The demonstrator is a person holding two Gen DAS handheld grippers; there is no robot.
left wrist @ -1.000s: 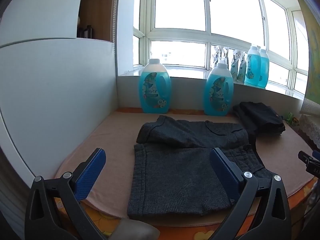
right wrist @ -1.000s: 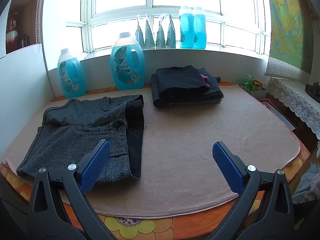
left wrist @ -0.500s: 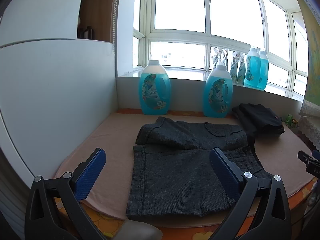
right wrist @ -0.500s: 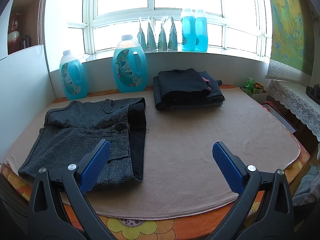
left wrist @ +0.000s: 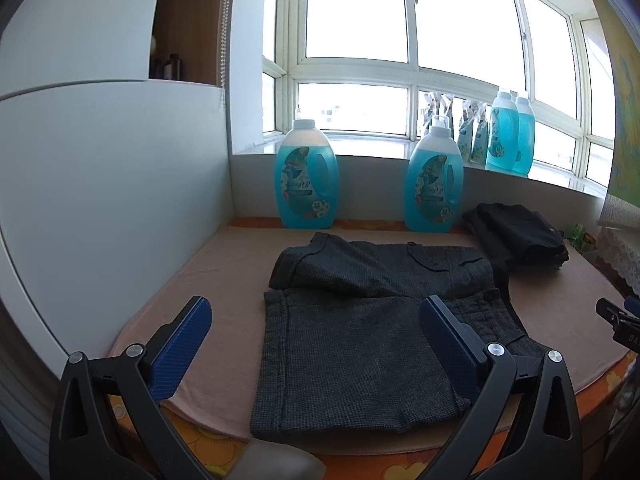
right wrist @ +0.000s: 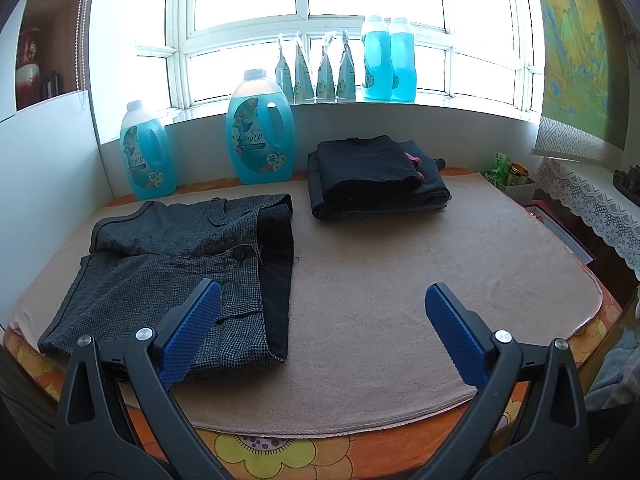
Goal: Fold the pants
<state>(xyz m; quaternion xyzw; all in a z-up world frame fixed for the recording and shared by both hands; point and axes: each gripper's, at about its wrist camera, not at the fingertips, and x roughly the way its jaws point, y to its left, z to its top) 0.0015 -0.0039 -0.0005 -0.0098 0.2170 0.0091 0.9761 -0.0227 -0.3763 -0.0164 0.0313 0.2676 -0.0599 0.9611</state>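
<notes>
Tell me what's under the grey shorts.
The grey shorts lie on a tan mat, which covers an orange floral tablecloth. Whatever lies directly beneath the shorts is hidden.

Blown-out window backlight, fisheye-warped edges

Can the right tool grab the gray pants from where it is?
Probably yes. The right tool is open, empty, and the gray pants lie flat just ahead by its left finger, with nothing in between.

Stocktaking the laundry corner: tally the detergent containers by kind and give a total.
Large handled blue jugs on the table: 2
Tall blue bottles on the windowsill: 2
Refill pouches on the windowsill: 4
Total: 8
</notes>
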